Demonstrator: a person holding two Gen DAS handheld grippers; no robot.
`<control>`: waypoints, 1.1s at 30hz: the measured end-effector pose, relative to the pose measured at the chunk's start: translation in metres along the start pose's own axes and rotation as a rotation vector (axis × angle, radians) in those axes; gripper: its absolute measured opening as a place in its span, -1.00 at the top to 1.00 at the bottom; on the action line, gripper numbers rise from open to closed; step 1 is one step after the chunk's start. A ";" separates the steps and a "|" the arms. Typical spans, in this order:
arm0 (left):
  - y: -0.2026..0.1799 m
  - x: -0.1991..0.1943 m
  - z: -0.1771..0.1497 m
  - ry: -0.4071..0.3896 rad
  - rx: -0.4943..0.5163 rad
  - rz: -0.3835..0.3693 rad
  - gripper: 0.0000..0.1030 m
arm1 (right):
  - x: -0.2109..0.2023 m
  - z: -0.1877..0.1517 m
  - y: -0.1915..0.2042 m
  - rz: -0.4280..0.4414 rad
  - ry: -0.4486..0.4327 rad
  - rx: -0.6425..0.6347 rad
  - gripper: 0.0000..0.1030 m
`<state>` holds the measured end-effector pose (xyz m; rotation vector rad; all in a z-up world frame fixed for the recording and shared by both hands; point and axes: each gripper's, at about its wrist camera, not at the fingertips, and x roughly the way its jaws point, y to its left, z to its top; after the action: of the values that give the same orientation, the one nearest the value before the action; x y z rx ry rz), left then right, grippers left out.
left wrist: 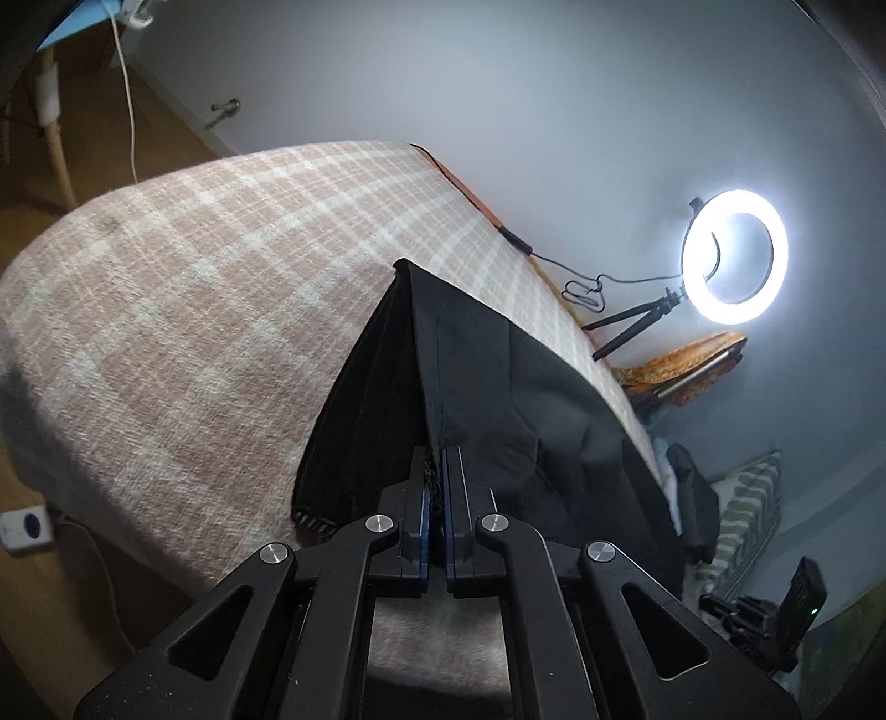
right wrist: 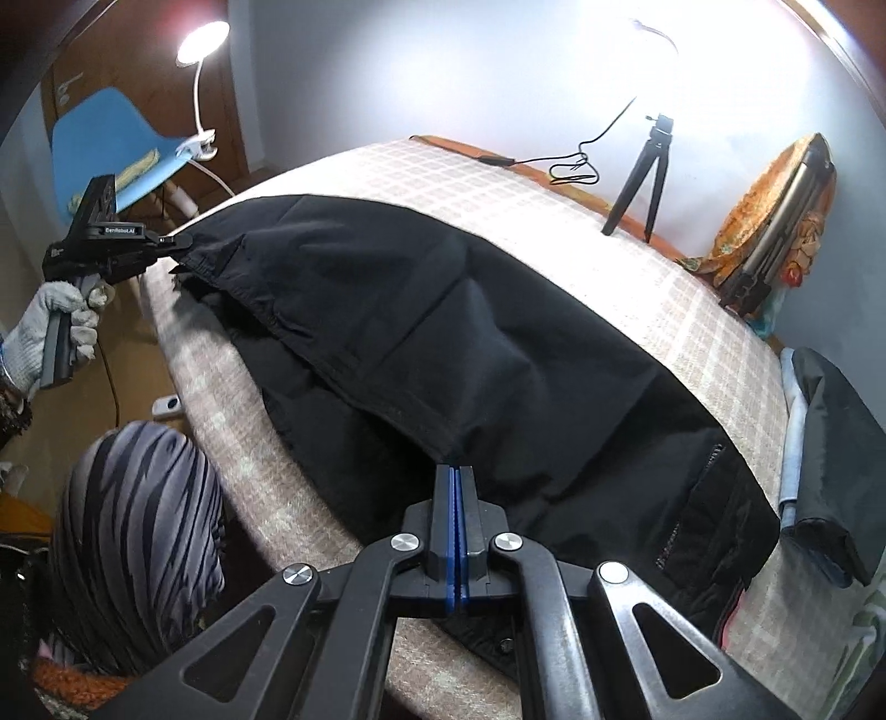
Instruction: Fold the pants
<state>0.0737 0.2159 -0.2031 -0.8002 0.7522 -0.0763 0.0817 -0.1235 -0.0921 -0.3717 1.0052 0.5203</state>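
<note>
Black pants (right wrist: 443,343) lie on a bed with a pink and white checked blanket (right wrist: 637,266). One layer is lifted between both grippers. My right gripper (right wrist: 455,471) is shut on the near edge of the lifted layer. My left gripper (right wrist: 180,241), held by a gloved hand, is shut on the pants' edge at the left side of the bed. In the left wrist view the left gripper (left wrist: 436,459) pinches the black pants (left wrist: 498,399), which hang as a raised fold above the blanket (left wrist: 194,288).
A ring light (left wrist: 733,256) on a small tripod (right wrist: 645,177) stands at the bed's far edge with a cable. A blue chair (right wrist: 111,149) with a clip lamp (right wrist: 202,39) stands at left. A dark bag (right wrist: 841,443) lies at right. A striped bundle (right wrist: 138,543) sits at lower left.
</note>
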 end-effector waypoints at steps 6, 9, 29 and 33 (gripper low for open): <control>0.005 -0.001 0.006 -0.005 0.011 0.018 0.97 | 0.019 -0.004 0.010 0.046 0.012 -0.045 0.08; 0.001 -0.002 0.011 -0.012 0.027 0.027 0.96 | 0.029 -0.005 0.014 0.007 0.008 -0.096 0.08; -0.016 -0.003 0.023 -0.007 0.114 0.045 0.96 | 0.034 0.012 0.025 -0.156 0.052 -0.343 0.99; -0.005 -0.003 0.011 0.014 0.104 0.063 0.96 | 0.014 0.007 0.032 -0.111 0.069 -0.360 0.99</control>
<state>0.0800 0.2201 -0.1929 -0.6769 0.7795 -0.0637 0.0746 -0.0906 -0.1023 -0.7671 0.9507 0.5914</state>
